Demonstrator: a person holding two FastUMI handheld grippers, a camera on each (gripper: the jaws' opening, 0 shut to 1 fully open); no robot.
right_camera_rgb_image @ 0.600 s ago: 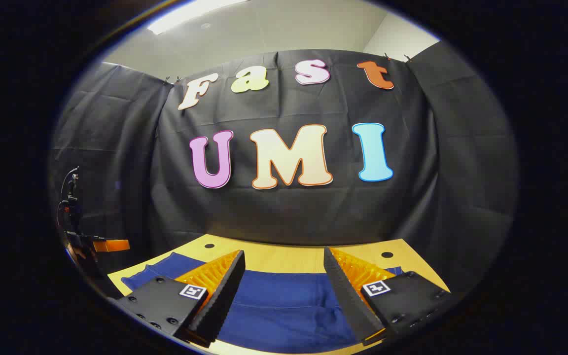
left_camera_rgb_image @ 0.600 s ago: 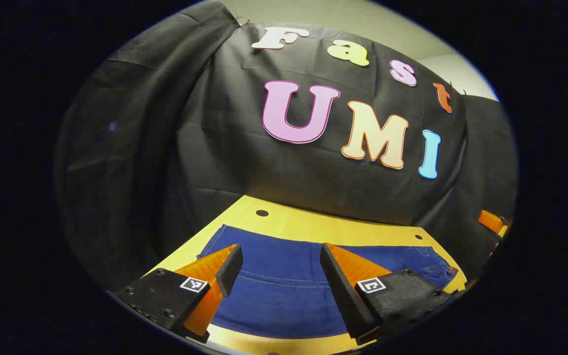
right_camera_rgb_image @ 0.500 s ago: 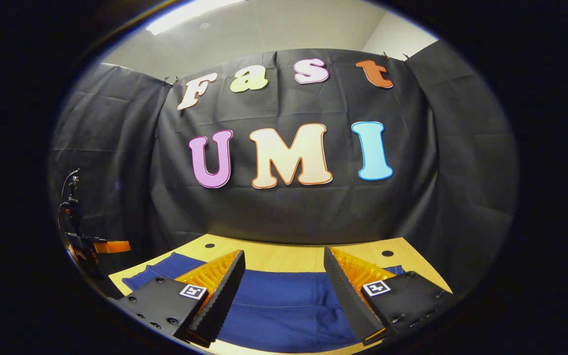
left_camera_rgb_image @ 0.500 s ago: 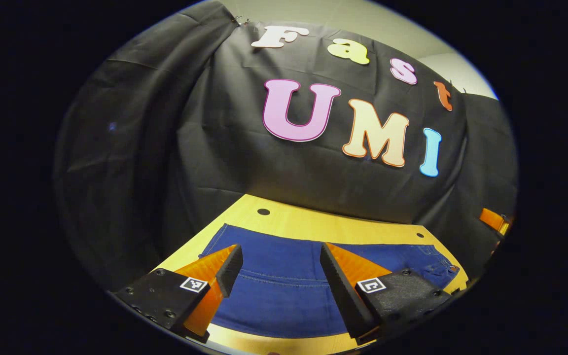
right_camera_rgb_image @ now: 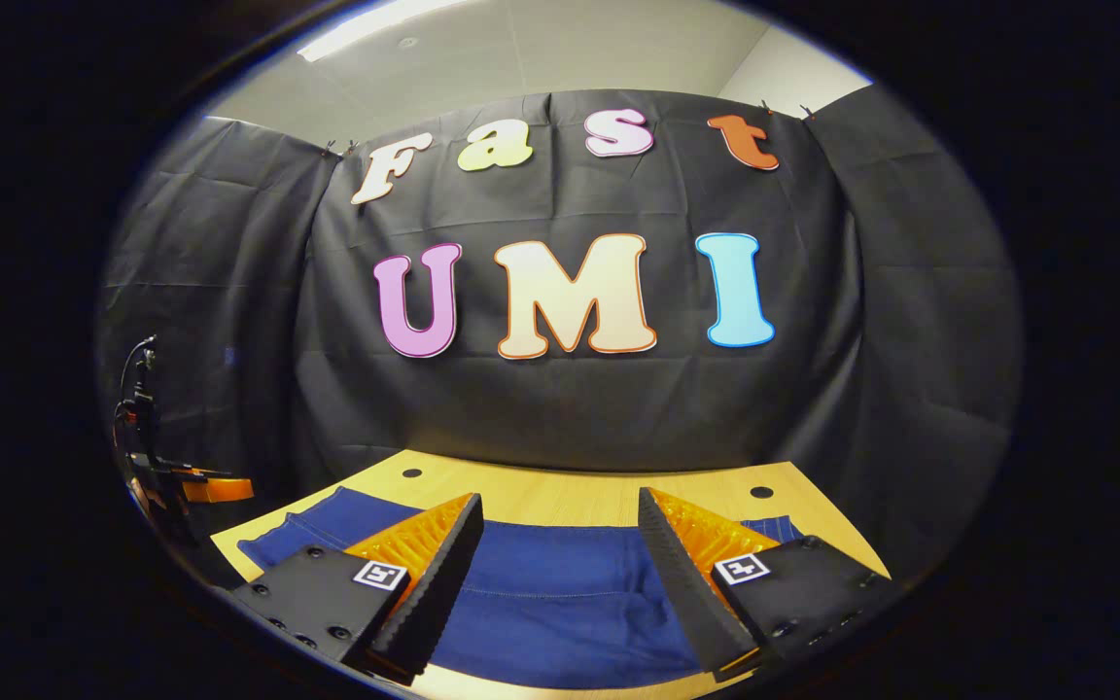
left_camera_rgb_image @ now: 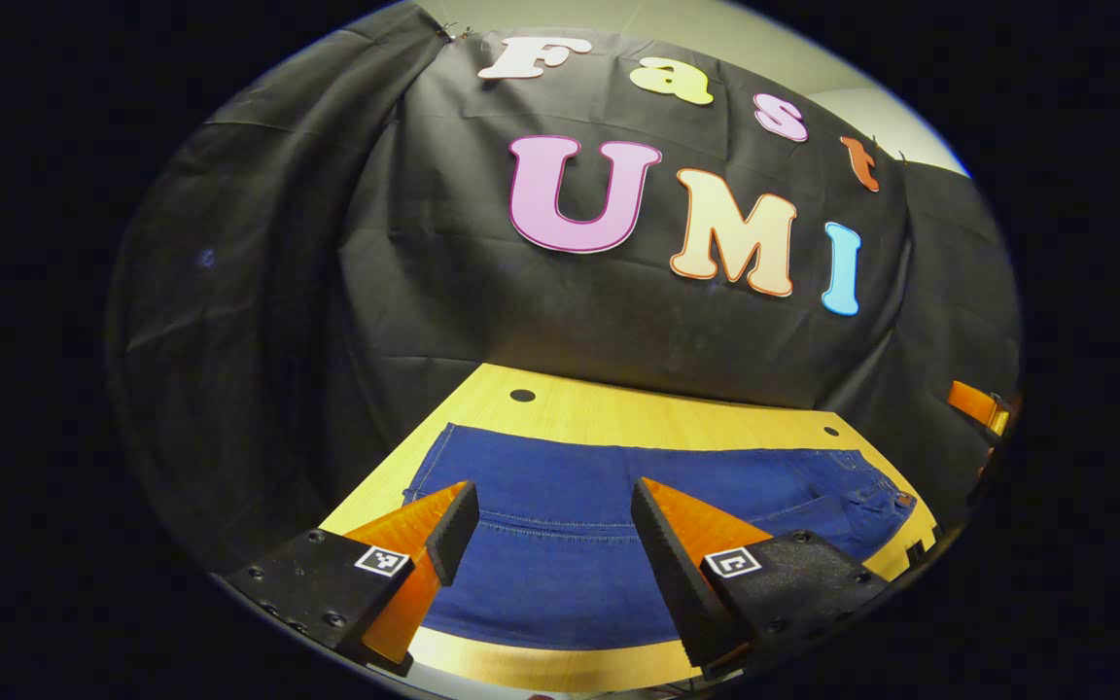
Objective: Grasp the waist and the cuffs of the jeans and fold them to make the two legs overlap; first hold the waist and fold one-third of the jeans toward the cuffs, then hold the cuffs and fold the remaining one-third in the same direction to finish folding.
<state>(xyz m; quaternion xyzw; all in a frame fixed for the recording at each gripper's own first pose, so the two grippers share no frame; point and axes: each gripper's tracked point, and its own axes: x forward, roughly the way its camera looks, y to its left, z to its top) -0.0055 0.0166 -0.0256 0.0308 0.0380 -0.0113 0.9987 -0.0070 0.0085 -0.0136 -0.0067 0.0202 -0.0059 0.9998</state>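
Note:
Dark blue jeans [left_camera_rgb_image: 570,496] lie flat across the yellow wooden table [left_camera_rgb_image: 618,413]; the cuff end is at the left and the waist with pocket and button at the right [left_camera_rgb_image: 876,496]. My left gripper [left_camera_rgb_image: 552,530] hovers open above the leg part, nothing between its fingers. In the right gripper view the jeans [right_camera_rgb_image: 560,593] spread below my right gripper [right_camera_rgb_image: 560,559], which is also open and holds nothing. The other gripper [right_camera_rgb_image: 215,486] shows at the far left of that view, and a part of the right one [left_camera_rgb_image: 978,406] at the right edge of the left view.
The table [right_camera_rgb_image: 560,491] has small round holes near its far corners [left_camera_rgb_image: 522,396] [right_camera_rgb_image: 761,492]. The black cloth wall [right_camera_rgb_image: 570,408] rises right behind the table's far edge. A bare strip of table runs between the jeans and the wall.
Both views have tilted down a little, so more of the table and jeans shows. Both grippers stay open and hold nothing.

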